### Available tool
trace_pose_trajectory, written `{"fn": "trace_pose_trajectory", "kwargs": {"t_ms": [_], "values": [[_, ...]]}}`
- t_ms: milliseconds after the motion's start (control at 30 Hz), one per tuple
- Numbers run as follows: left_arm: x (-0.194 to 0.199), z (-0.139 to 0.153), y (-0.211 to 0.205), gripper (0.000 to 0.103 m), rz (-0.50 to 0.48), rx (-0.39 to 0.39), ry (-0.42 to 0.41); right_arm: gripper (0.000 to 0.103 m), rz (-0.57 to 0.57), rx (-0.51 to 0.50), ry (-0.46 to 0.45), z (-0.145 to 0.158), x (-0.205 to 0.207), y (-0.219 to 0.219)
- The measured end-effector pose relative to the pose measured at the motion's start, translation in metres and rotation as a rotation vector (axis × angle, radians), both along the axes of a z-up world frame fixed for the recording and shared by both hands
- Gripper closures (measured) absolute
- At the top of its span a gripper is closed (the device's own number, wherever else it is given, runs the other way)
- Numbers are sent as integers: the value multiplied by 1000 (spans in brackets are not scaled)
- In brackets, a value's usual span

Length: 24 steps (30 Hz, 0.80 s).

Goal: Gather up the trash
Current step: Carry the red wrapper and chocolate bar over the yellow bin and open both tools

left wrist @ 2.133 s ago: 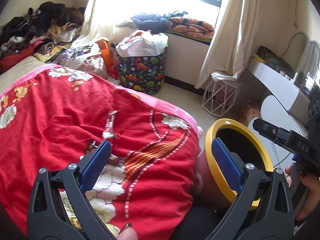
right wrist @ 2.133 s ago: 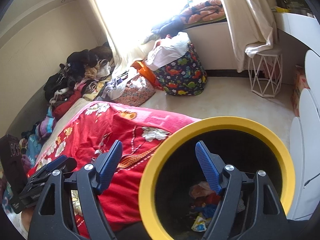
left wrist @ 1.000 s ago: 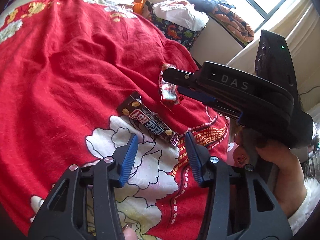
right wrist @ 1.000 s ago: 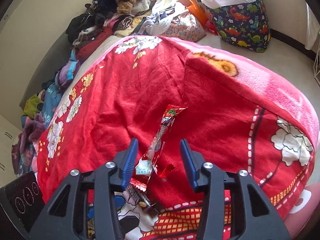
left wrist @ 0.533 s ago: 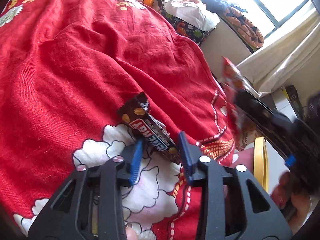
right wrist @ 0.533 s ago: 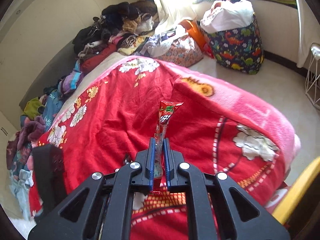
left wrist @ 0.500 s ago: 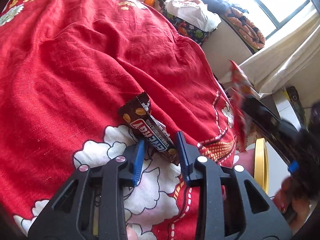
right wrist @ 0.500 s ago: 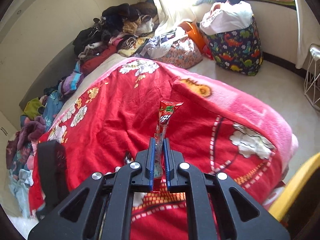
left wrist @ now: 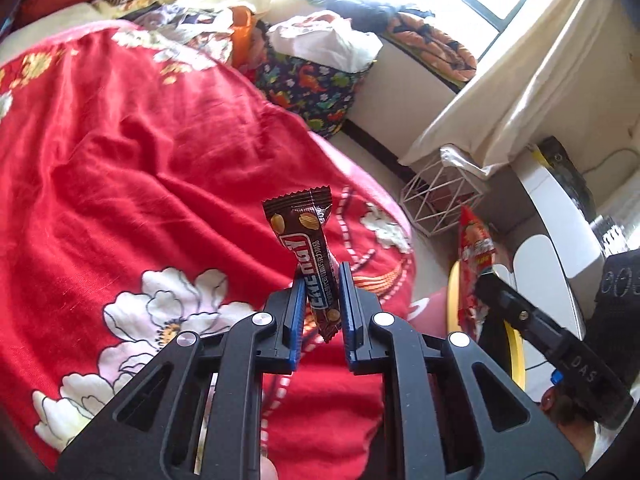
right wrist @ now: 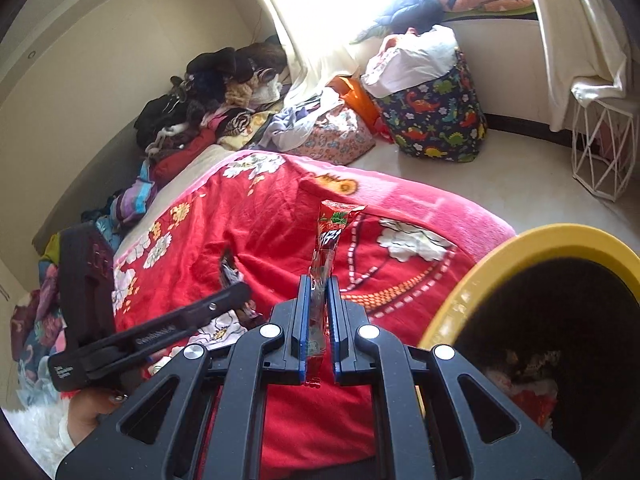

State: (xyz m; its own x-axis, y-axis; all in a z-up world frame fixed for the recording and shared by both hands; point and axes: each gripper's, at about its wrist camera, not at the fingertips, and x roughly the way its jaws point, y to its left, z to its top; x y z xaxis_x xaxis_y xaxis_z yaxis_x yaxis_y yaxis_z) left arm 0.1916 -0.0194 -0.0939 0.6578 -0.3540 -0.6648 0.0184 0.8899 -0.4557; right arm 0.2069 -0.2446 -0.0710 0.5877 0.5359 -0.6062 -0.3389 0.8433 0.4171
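My left gripper (left wrist: 319, 276) has its jaws closing on a brown snack bar wrapper (left wrist: 304, 232), the pads pressing its lower half and holding it upright above the red floral blanket (left wrist: 140, 160). My right gripper (right wrist: 319, 280) is shut on a long red wrapper (right wrist: 330, 232) that stands up between its pads. The yellow-rimmed bin (right wrist: 500, 248) is at the lower right of the right wrist view, with trash inside. In the left wrist view the red wrapper (left wrist: 476, 244) hangs just over the bin rim (left wrist: 452, 304). The left gripper (right wrist: 240, 290) also shows in the right wrist view.
A dinosaur-print basket (right wrist: 436, 124) and a white wire stool (right wrist: 604, 152) stand on the floor by the window. Piled clothes (right wrist: 208, 96) lie along the far side of the bed. White furniture (left wrist: 560, 216) is close behind the bin.
The left jaws have closed on the brown bar and lifted it off the blanket. The right gripper has carried the red wrapper sideways up to the yellow bin.
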Motion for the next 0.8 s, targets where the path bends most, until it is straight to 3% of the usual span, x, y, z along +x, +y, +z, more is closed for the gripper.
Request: {"fn": "trace_pose_trajectory", "kwargs": {"t_ms": [267,800], "values": [[-7,26,-39,92,-88,18,-55,94,-75,20,-20,8,-20,-39],[-30,50,-79,92,-203,47,-127,94,-200,16,-12,8,-53,-99]]}}
